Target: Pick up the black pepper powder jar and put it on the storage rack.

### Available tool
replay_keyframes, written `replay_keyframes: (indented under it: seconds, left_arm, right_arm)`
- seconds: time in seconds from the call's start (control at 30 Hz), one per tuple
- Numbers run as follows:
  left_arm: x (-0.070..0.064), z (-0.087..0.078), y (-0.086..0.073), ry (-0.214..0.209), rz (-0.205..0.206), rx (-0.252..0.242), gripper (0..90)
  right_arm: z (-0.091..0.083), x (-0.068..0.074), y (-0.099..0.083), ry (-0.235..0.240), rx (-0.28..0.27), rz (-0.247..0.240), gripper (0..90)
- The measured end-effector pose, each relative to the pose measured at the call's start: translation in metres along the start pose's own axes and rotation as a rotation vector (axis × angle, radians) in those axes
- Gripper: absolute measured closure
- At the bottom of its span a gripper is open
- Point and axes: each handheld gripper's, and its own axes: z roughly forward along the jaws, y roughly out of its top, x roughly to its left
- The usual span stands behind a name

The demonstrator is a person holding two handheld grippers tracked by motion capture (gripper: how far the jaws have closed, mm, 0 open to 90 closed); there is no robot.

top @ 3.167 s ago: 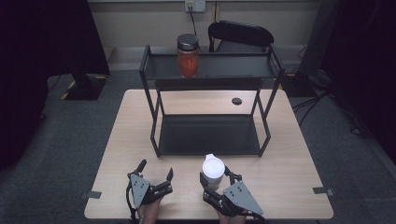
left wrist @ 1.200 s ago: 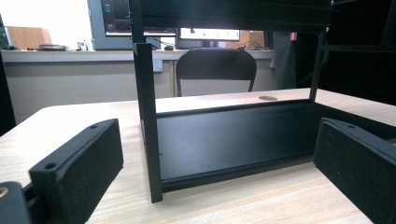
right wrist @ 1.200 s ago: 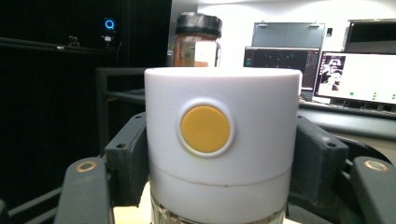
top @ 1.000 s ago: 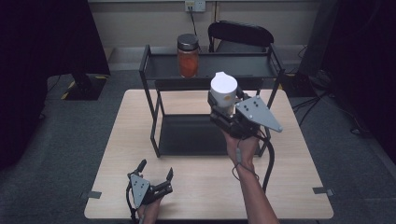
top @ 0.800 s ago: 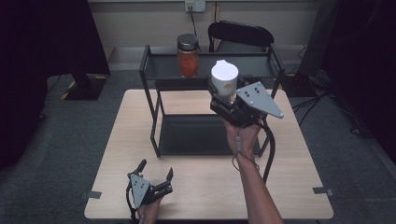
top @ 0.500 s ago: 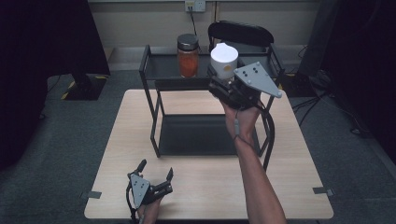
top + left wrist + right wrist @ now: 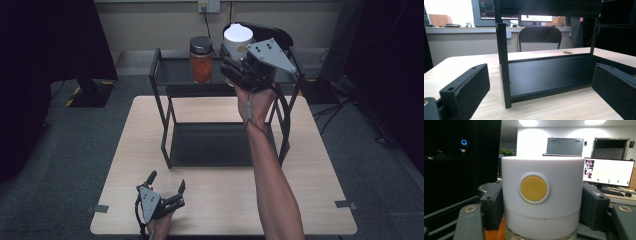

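Lower left of the high view, the left gripper is sitting on the table with jaws spread wide and holding nothing, while up top the right gripper is clamping the white-lidded jar over the black rack, right of the orange jar

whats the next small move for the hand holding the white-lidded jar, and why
Probably lower the white-lidded jar onto the rack's top shelf, to the right of the orange jar. The right hand-held gripper has its jaws clamped on both sides of the jar, which appears to be held above shelf level near that bare spot. The left hand-held gripper rests open on the table.
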Motion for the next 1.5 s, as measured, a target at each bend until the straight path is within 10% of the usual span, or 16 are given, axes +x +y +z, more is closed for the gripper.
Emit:
replay_keyframes:
  seconds: [1.5]
  left_arm:
    - [0.001,0.0,0.0,-0.003,0.001,0.0,0.8]
  right_arm:
    - [0.035,-0.015,-0.014,-0.022,0.052,0.067,30.4]
